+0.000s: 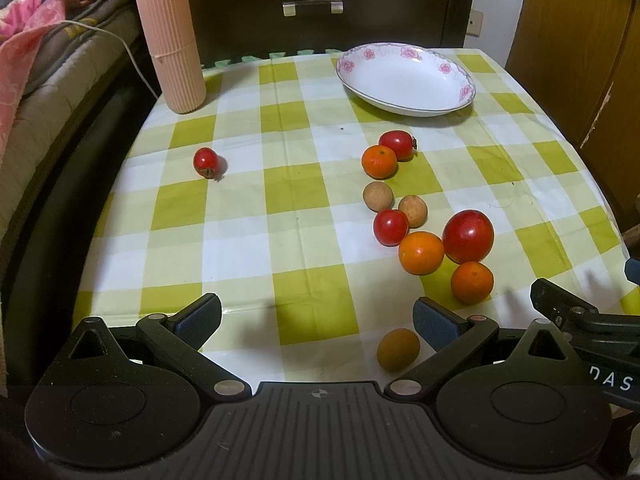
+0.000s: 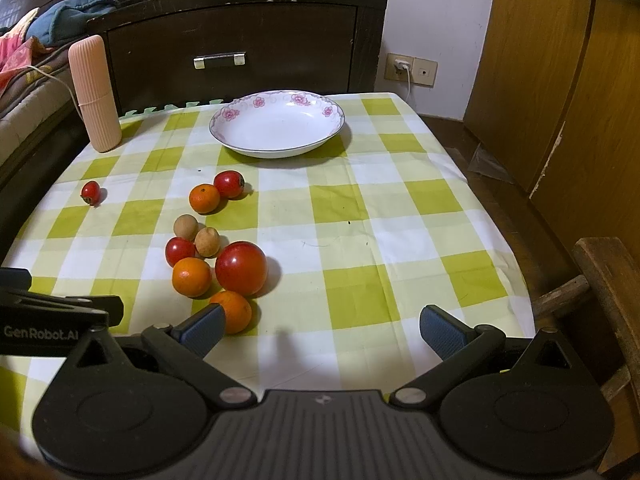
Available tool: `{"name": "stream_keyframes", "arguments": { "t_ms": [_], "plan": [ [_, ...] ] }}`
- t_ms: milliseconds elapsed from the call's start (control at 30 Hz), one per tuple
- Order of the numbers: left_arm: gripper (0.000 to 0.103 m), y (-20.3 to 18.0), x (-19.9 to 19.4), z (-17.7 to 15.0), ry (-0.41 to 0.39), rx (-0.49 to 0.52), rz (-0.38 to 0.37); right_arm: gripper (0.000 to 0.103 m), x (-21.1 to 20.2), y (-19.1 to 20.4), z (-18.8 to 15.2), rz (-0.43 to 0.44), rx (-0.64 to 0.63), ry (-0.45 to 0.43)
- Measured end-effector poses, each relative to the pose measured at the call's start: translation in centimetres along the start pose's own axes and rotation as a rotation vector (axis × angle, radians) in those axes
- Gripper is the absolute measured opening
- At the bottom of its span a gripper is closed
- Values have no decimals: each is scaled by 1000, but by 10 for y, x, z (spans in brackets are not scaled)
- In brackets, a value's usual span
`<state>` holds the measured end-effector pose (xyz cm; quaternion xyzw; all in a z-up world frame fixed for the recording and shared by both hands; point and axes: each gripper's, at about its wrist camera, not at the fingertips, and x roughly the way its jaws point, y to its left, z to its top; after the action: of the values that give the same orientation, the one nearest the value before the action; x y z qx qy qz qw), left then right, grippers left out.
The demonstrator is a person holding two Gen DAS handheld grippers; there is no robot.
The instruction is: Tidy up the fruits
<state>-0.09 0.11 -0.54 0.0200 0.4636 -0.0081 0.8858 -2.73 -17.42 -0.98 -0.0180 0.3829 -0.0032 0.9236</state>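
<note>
Loose fruit lies on a green-checked tablecloth (image 1: 304, 220). A large red fruit (image 1: 468, 235) sits among three oranges, the nearest orange (image 1: 472, 282) by my right side, with small red tomatoes and brown longans (image 1: 378, 197) behind. One tomato (image 1: 206, 162) lies alone at the left. A brown longan (image 1: 398, 349) rests just inside my left gripper's (image 1: 316, 322) right finger. An empty white flowered plate (image 2: 278, 124) stands at the back. My left gripper is open and holds nothing. My right gripper (image 2: 324, 330) is open too, its left finger beside the nearest orange (image 2: 234, 311).
A tall pink ribbed container (image 1: 172, 42) stands at the table's back left corner. A dark wooden drawer unit (image 2: 240, 44) is behind the table, bedding at the left, a wooden cabinet (image 2: 560, 80) and a wooden stool (image 2: 608, 280) at the right.
</note>
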Motion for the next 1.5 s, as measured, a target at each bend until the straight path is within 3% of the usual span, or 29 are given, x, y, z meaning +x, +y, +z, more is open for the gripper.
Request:
{"name": "stream_keyframes", "arguments": {
  "t_ms": [1500],
  "plan": [
    [103, -7, 4, -2, 22, 40, 22, 102, 5, -1, -7, 7, -6, 30]
  ]
}}
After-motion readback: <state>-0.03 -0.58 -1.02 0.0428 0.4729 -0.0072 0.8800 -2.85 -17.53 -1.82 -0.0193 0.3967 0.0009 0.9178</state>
